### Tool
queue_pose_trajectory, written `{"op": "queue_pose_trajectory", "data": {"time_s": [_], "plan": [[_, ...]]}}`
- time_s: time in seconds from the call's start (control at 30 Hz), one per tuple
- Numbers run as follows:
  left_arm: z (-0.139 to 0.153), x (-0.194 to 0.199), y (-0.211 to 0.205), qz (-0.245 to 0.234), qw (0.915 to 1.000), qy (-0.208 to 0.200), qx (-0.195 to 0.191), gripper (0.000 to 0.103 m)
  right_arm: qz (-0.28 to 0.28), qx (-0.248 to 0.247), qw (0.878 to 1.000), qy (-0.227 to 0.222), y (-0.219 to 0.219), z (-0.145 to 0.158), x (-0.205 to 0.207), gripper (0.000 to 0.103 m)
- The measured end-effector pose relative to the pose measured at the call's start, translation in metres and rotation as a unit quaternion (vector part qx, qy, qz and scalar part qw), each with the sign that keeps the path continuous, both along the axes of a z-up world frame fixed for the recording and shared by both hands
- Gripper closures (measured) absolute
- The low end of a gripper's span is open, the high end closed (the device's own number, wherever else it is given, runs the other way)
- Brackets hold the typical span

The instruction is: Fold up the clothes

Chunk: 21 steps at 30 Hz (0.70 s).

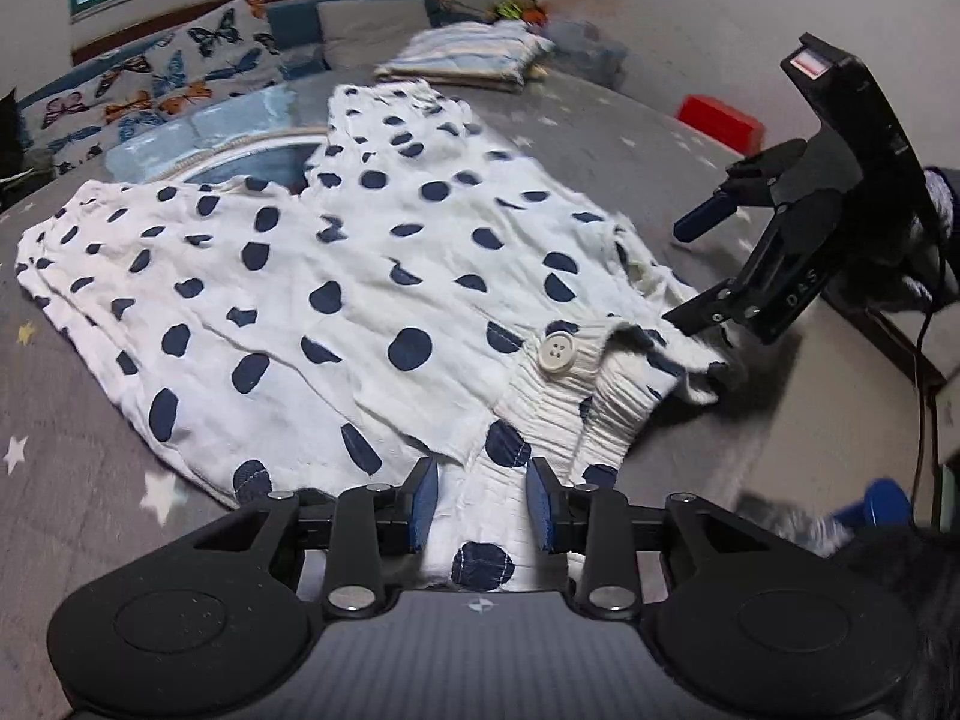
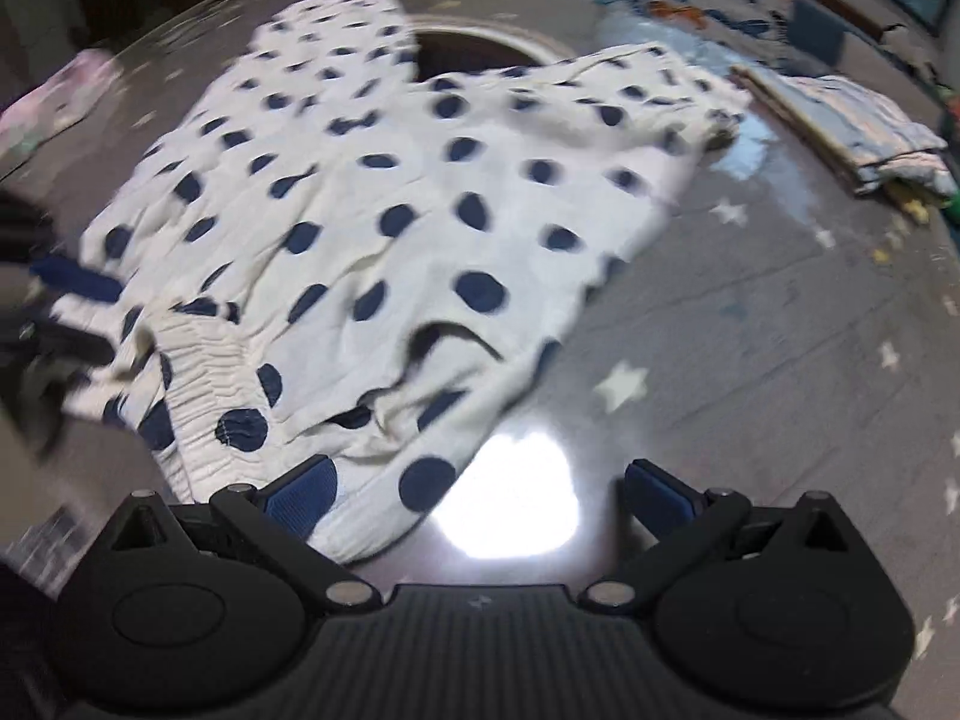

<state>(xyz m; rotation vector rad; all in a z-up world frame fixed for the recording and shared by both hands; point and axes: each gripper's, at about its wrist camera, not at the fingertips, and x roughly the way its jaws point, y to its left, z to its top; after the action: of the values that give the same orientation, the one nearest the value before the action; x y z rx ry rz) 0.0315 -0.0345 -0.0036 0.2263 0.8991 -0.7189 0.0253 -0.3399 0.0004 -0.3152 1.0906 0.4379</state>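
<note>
Blue-padded left fingers part-open astride the polka-dot shorts; right fingers spread wide, empty.

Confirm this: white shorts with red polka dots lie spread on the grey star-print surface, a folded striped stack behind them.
Not quite: the dots on the shorts are dark blue, not red, as the left wrist view shows. The rest holds: they lie spread on the grey star-print surface, with the folded striped stack behind.
</note>
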Motion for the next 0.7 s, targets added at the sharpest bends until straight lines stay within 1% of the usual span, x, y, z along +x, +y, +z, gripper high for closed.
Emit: {"op": "queue_pose_trajectory", "data": {"time_s": [0.1, 0.2, 0.27, 0.43, 0.53, 0.7], "plan": [[0.004, -0.005, 0.006, -0.014, 0.9998, 0.010, 0.008, 0.067, 0.005, 0.008, 1.000, 0.006, -0.003, 0.004, -0.009, 0.000], [0.015, -0.006, 0.010, -0.020, 0.9996, -0.001, 0.018, 0.068, -0.001, 0.016, 1.000, -0.001, -0.014, 0.016, -0.007, 0.000], [0.023, -0.002, 0.009, -0.018, 0.9997, -0.012, 0.013, 0.067, -0.013, 0.021, 1.000, -0.014, -0.024, 0.028, -0.001, 0.000], [0.036, 0.013, -0.002, -0.008, 0.9994, -0.032, -0.006, 0.067, -0.051, 0.042, 0.997, -0.038, -0.046, 0.048, 0.033, 0.000], [0.041, 0.023, -0.015, -0.006, 0.9991, -0.038, -0.019, 0.068, -0.070, 0.063, 0.994, -0.050, -0.052, 0.052, 0.057, 0.000], [0.029, 0.040, -0.057, -0.039, 0.9979, -0.029, -0.043, 0.068, -0.092, 0.081, 0.990, -0.070, -0.050, 0.053, 0.107, 0.000]]}}
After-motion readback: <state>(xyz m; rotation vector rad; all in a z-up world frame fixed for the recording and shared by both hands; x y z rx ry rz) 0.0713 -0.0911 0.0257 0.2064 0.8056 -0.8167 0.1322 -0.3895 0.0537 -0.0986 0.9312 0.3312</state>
